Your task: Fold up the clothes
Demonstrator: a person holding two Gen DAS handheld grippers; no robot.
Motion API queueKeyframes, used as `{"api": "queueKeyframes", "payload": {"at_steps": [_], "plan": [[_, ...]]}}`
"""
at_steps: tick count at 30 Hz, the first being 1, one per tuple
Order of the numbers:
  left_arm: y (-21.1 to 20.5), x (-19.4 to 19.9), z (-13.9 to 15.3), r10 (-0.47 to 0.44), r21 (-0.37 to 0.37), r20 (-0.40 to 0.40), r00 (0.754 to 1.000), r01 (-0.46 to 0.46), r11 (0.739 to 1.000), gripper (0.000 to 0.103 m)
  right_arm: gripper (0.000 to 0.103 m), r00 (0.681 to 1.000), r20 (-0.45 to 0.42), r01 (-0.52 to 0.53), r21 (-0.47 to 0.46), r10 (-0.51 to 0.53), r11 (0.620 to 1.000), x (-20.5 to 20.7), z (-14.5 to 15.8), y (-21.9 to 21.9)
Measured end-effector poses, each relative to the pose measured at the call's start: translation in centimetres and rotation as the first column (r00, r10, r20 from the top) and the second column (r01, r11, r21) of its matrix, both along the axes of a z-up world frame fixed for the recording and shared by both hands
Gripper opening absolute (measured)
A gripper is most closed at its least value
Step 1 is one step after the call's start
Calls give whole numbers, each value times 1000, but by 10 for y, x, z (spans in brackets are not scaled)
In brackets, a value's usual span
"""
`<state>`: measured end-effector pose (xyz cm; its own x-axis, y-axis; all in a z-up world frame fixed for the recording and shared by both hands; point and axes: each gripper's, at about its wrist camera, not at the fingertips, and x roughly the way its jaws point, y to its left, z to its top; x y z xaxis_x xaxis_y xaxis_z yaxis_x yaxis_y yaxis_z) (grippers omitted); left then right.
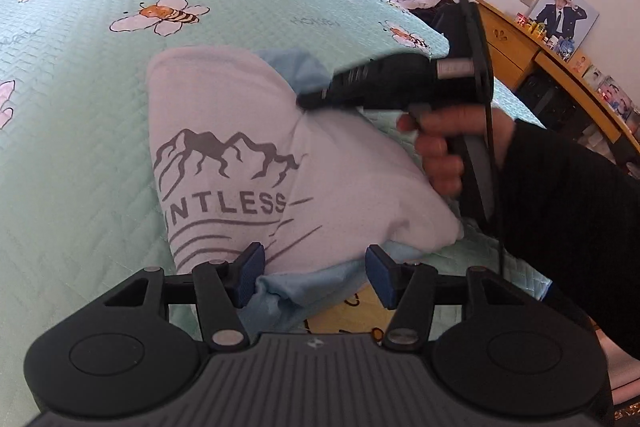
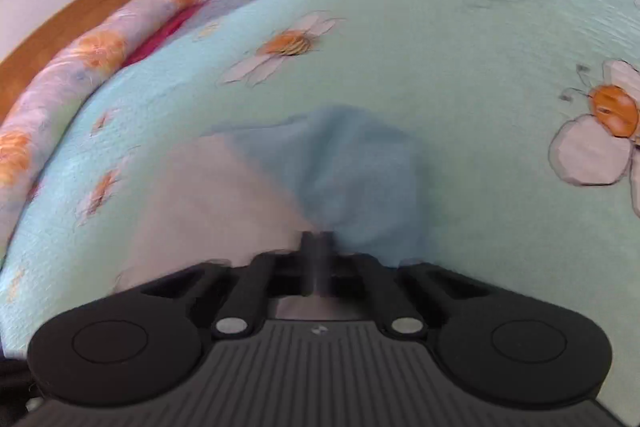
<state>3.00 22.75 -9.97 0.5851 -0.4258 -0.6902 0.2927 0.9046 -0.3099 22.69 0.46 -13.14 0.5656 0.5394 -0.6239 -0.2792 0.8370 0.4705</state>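
White cloth with a grey mountain print, the T-shirt [image 1: 256, 163] lies partly folded on the mint bed cover [image 1: 80, 107] with its bee pattern. Pale blue sleeves show at the far edge and the near edge of the T-shirt. The left hand-held gripper [image 1: 316, 277] stands at the near hem with its blue pads [image 1: 250, 275] spread apart and nothing between them. The right hand-held gripper [image 1: 310, 101], held by a hand [image 1: 444, 151] in a black sleeve, has its fingers pressed together on a pinch of the T-shirt beside the far blue sleeve. A wooden bench [image 1: 516, 47] stands beyond the T-shirt.
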Motion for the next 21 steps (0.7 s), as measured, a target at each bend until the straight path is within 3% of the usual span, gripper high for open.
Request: {"api": "queueKeyframes", "payload": {"at_steps": [1, 3, 5, 11, 12, 14, 17, 18, 21], "plan": [[0, 0, 0, -1, -2, 2, 1000, 1, 1000, 60, 4, 998, 28, 60, 12, -60, 998, 2, 7, -7], [2, 1, -1, -3, -17, 1, 1000, 3, 1000, 62, 6, 994, 83, 65, 53, -69, 997, -4, 24, -10], [2, 4, -3, -2, -24, -1, 1000, 2, 1000, 63, 7, 996, 91, -10, 71, 4, 997, -13, 34, 4], [-2, 7, -3, -6, 4, -4, 1000, 6, 1000, 64, 5, 998, 52, 31, -4, -30, 1000, 17, 35, 24], [-2, 6, 0, -6, 12, -2, 1000, 6, 1000, 60, 0, 998, 45, 40, -18, -39, 999, 23, 35, 27], [3, 4, 17, 1, 15, 37, 999, -1, 1000, 56, 1, 998, 33, 57, -45, -56, 997, 34, 34, 34], [8, 19, 40, -2, 34, 123, 992, -2, 999, 56, 11, 997, 71, 9, -24, -7, 1000, 21, 50, 36], [9, 30, 46, -3, 53, 146, 989, -5, 999, 50, 24, 996, 84, -31, -21, 32, 999, 6, 56, 36], [10, 82, 47, 0, 106, 155, 988, -17, 994, 41, 28, 989, 83, -118, -79, 124, 990, -33, 56, 40]]}}
